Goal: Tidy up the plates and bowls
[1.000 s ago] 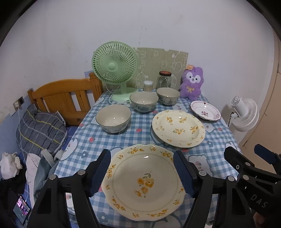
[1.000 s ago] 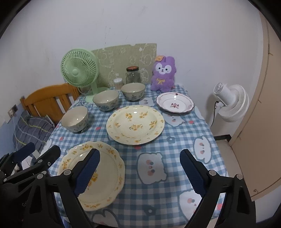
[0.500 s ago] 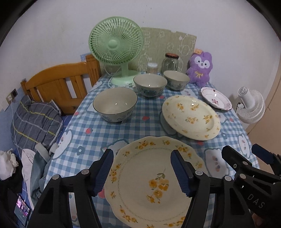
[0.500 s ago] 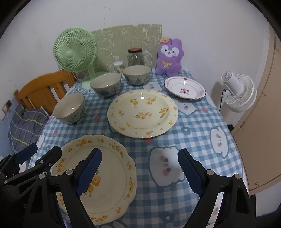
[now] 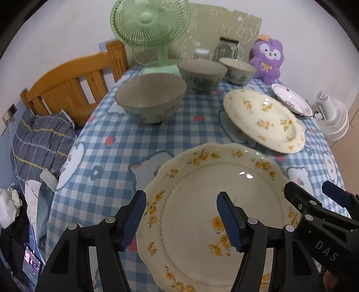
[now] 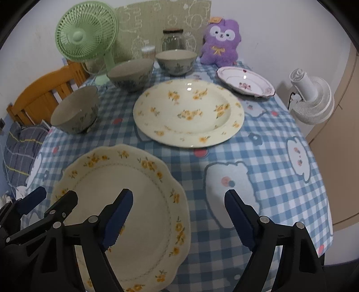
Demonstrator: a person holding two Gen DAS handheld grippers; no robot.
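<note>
A scalloped cream plate (image 5: pixel 202 191) (image 6: pixel 125 202) with yellow flowers lies at the table's near edge. My left gripper (image 5: pixel 181 215) hovers open over its left rim, pads clear of it. My right gripper (image 6: pixel 179 213) hangs over its right rim with its jaws closing, not touching it. Beyond sit a round yellow-flowered plate (image 5: pixel 264 119) (image 6: pixel 188 114) and a small pink-patterned plate (image 5: pixel 291 98) (image 6: pixel 244 80). Three bowls stand separately: near left (image 5: pixel 152 101) (image 6: pixel 74 112), middle (image 5: pixel 202 74) (image 6: pixel 130 74), far (image 5: pixel 237 69) (image 6: pixel 176 60).
A blue checked cloth (image 6: pixel 258 157) covers the table. At the back stand a green fan (image 5: pixel 150 20), a glass jar (image 6: pixel 172 40) and a purple plush (image 6: pixel 222 42). A wooden headboard (image 5: pixel 67 89) and bedding lie left; a white fan (image 6: pixel 311 101) stands right.
Both grippers have sunk toward the near scalloped plate and tipped further down, so the table fills more of each view. Both pairs of jaws have narrowed a little.
</note>
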